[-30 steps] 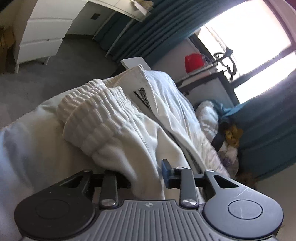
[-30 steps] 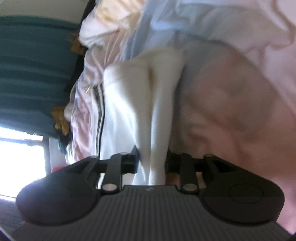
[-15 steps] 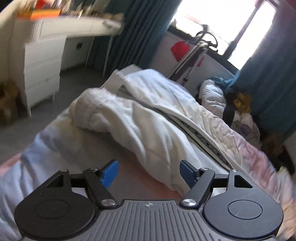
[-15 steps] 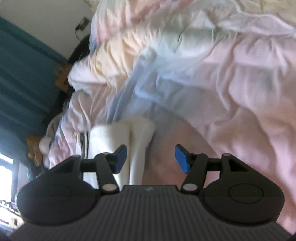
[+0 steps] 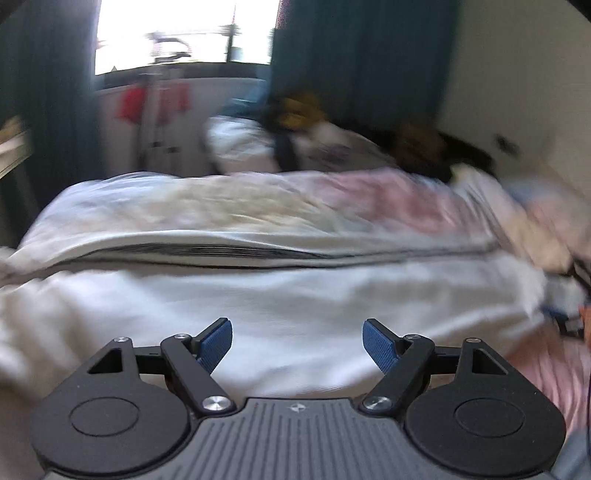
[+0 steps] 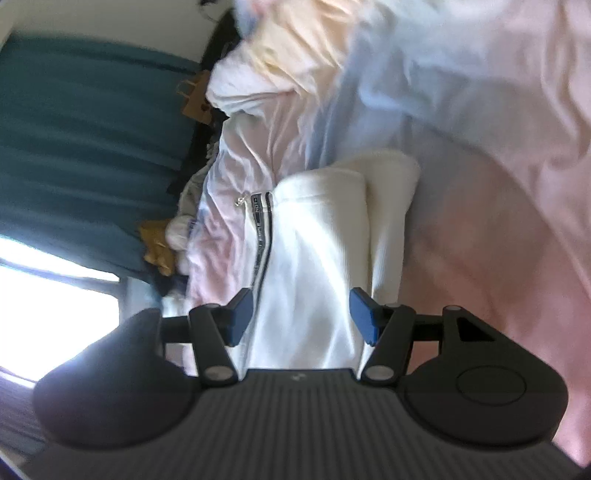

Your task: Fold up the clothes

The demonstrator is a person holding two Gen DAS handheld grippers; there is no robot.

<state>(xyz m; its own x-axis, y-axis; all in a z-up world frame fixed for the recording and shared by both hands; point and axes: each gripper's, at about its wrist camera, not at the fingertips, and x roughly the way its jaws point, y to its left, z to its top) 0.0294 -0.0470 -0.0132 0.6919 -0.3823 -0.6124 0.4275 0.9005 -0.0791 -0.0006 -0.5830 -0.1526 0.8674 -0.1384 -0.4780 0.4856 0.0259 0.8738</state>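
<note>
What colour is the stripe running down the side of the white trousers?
Black, with small white lettering, on the stripe of the white trousers; clearest in the right wrist view.

a white, soft knit garment with a black-and-white striped side band [image 6: 314, 266] lies folded lengthwise on the pink bed cover, one layer stacked over another, stretched flat across the bed [image 5: 295, 302].

Left wrist view: garment [image 5: 295, 295] lies across the bedcover [image 5: 369, 195], spanning left to right, w/ left gripper [image 5: 297, 341] just in front, fingers either side of empty air above it. Behind the bed: pile of stuff [image 5: 295, 136], then curtain [image 5: 351, 55] & window [image 5: 177, 33]. Right wrist view: garment [image 6: 306, 258] runs away from right gripper [image 6: 301, 314], bedcover [image 6: 480, 221] to its right, curtain [image 6: 74, 129] far left.
</note>
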